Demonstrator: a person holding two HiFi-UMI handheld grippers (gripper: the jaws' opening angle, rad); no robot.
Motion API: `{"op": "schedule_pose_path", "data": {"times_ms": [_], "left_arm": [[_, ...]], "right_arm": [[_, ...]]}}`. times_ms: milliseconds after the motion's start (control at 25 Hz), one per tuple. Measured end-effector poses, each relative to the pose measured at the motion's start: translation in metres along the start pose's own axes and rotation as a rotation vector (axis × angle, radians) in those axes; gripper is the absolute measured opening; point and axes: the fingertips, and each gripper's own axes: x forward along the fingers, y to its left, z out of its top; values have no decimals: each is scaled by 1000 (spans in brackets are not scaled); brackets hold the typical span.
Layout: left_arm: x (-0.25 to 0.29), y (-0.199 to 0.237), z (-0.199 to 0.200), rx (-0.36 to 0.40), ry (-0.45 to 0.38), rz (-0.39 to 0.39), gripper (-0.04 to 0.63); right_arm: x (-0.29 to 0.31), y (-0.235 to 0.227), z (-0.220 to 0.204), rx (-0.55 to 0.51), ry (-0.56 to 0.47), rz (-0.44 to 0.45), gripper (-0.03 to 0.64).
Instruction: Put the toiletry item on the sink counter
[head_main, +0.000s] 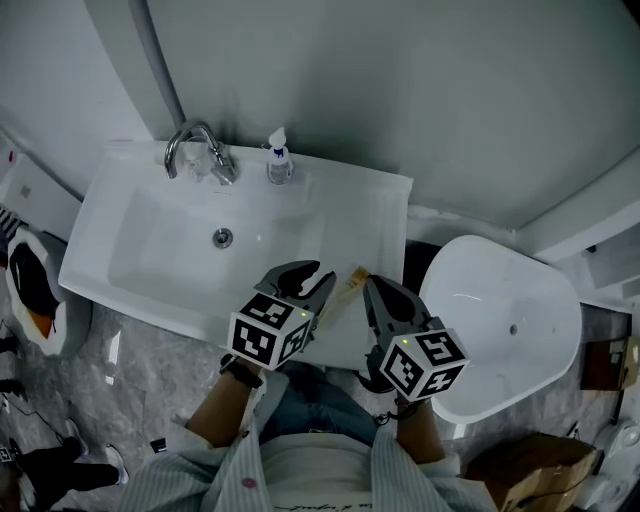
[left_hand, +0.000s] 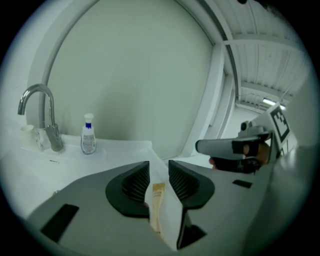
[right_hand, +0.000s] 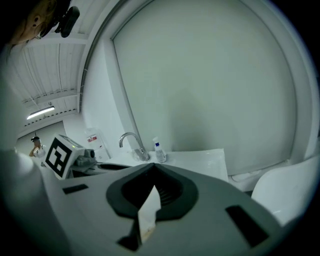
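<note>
The toiletry item (head_main: 352, 281) is a small white and beige tube or packet, held in the air over the front right edge of the white sink counter (head_main: 365, 205). My left gripper (head_main: 315, 275) has the item (left_hand: 165, 205) between its ribbed pads, which press on both of its sides. My right gripper (head_main: 372, 287) is shut on the item's thin flat end (right_hand: 149, 210), which sticks out of the meeting jaws. The two grippers sit side by side, close together. In the left gripper view the right gripper (left_hand: 220, 146) shows at the right.
A chrome faucet (head_main: 200, 150) and a small pump bottle (head_main: 279, 160) stand at the counter's back. The basin with its drain (head_main: 222, 237) lies to the left. A white toilet (head_main: 500, 320) stands right of the counter. A wall runs behind.
</note>
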Motion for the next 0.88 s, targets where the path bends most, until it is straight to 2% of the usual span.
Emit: {"op": "schedule_pose_path", "data": {"times_ms": [160, 320, 680, 880], "left_arm": [[-20, -7, 44, -15, -119, -13, 96], [-36, -17, 73, 8, -194, -31, 54], [-67, -36, 103, 108, -295, -47, 30], [-75, -39, 104, 124, -318, -47, 25]], "right_arm": [[3, 7, 20, -29, -37, 20, 9], [0, 17, 39, -73, -73, 42, 9], [-4, 33, 64, -141, -113, 94, 9], [-6, 35, 73, -159, -123, 109, 9]]}}
